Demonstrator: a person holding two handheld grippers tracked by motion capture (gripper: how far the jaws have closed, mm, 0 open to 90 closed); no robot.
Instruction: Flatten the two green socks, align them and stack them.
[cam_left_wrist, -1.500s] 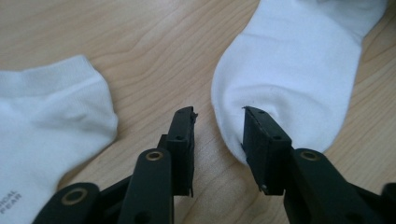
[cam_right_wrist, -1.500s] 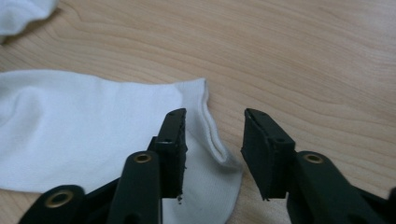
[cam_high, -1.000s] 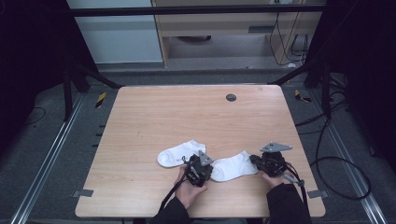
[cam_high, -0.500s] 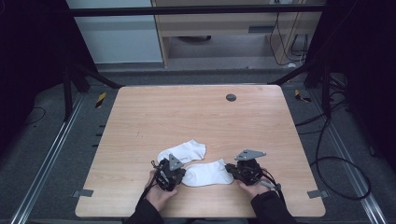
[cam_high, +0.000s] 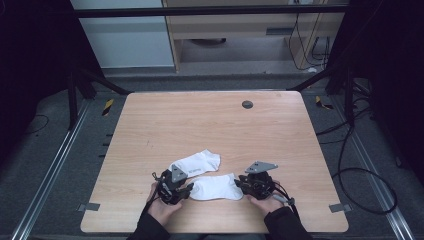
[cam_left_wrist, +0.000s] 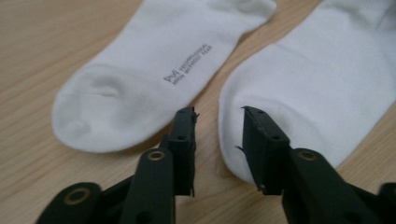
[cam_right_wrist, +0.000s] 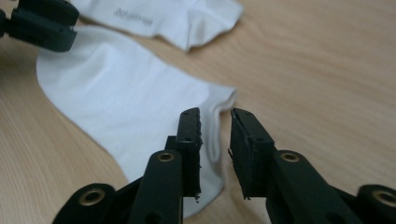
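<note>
Socks are seen lying flat near the front edge of the wooden bench (cam_high: 150, 120). The near sock (cam_high: 216, 187) is flanked by both claws; the printed sock (cam_high: 197, 163) lies just behind it. The left claw (cam_left_wrist: 218, 119), its jaws just opened, is spread over the near sock's toe. The right claw (cam_right_wrist: 215, 122), likewise just opened, is spread at the cuff, gripping nothing.

Two white socks (cam_high: 196, 163) (cam_high: 216, 186) lying on one wooden desk (cam_high: 200, 120), two black tongs (cam_high: 184, 190) (cam_high: 241, 185) resting beside them
</note>
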